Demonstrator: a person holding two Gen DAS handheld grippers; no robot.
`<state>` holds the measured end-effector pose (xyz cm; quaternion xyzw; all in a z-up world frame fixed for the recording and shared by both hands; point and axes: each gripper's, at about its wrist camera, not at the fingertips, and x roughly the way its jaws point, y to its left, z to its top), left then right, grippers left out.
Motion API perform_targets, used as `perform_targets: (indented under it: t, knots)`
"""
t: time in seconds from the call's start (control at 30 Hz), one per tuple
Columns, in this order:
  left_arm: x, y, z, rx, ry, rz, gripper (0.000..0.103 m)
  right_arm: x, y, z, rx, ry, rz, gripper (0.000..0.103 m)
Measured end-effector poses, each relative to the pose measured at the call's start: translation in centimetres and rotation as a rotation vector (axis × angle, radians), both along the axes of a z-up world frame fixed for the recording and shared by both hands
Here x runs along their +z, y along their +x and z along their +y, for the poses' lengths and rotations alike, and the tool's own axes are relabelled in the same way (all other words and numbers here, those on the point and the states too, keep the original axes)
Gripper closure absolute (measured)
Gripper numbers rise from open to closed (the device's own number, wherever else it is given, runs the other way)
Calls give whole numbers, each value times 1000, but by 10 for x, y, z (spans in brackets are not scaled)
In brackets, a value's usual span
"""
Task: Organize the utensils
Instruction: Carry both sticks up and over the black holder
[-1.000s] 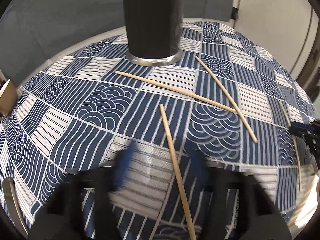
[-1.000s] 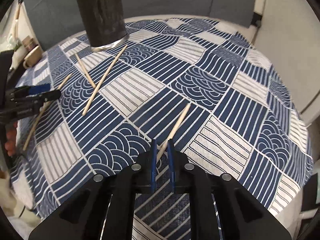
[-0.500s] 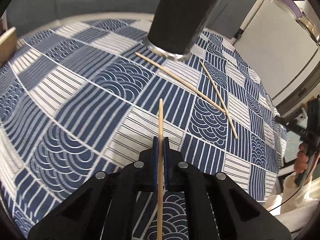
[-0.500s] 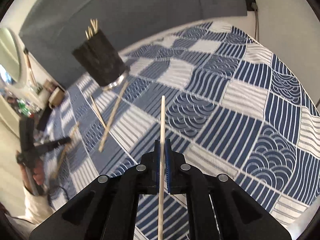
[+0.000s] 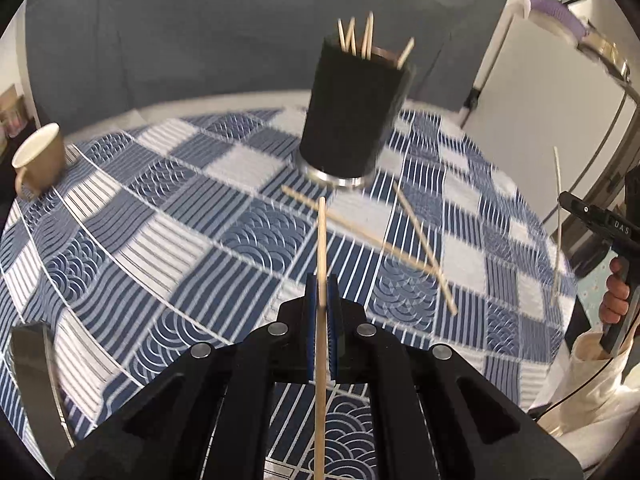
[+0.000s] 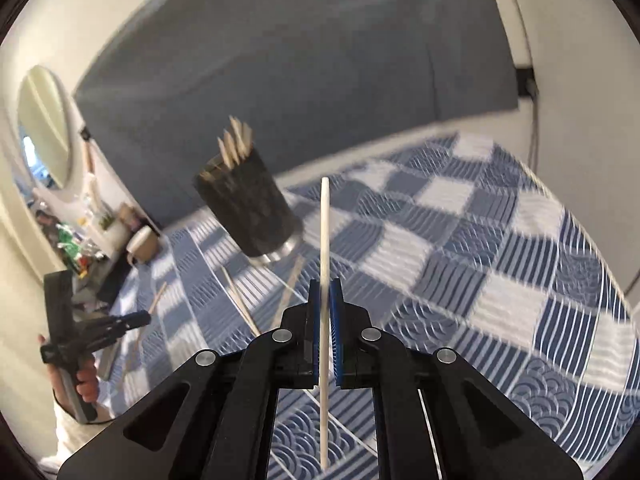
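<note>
Both chopsticks [image 5: 321, 240] lifted; cup [image 5: 38, 160], blurry, clearest leftward

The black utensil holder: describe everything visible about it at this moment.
The black utensil holder is a tall, dark, matte-looking cylinder with a shiny metal ring around its base. It stands upright on the blue-and-white patterned tablecloth, top open, several pale wooden chopsticks sticking out. Loose chopsticks lie near its base. Neither tongs touch it.

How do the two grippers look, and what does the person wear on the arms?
Both grippers, left and right, are matte black with angular linkages, round silver bolts and blue finger pads. The right handle carries white letters. Cream sleeves cover the wrists.
</note>
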<state>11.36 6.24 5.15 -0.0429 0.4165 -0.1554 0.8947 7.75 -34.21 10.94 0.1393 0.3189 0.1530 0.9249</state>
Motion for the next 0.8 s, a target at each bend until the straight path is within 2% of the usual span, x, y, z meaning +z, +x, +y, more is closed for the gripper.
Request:
perform_targets:
  t: [0.2, 0.33, 0.47, 0.5, 0.67, 0.8]
  knots:
    - [44, 0, 1, 17, 17, -97, 98, 58, 1, 16, 34, -9, -162, 98]
    - [70, 4, 6, -4, -40, -160, 98, 86, 13, 28, 73, 19, -223, 98]
    - [97, 13, 4, -20, -103, -253, 98, 108, 40, 42, 210, 186, -240, 98]
    - [103, 16, 3, -22, -114, -278, 98, 113, 48, 48, 224, 197, -249, 98]
    - [125, 30, -3, -25, -162, -373, 98, 130, 77, 70, 211, 208, -305, 98]
    - [135, 40, -10, 8, -194, -514, 98, 133, 97, 83, 158, 206, -397, 98]
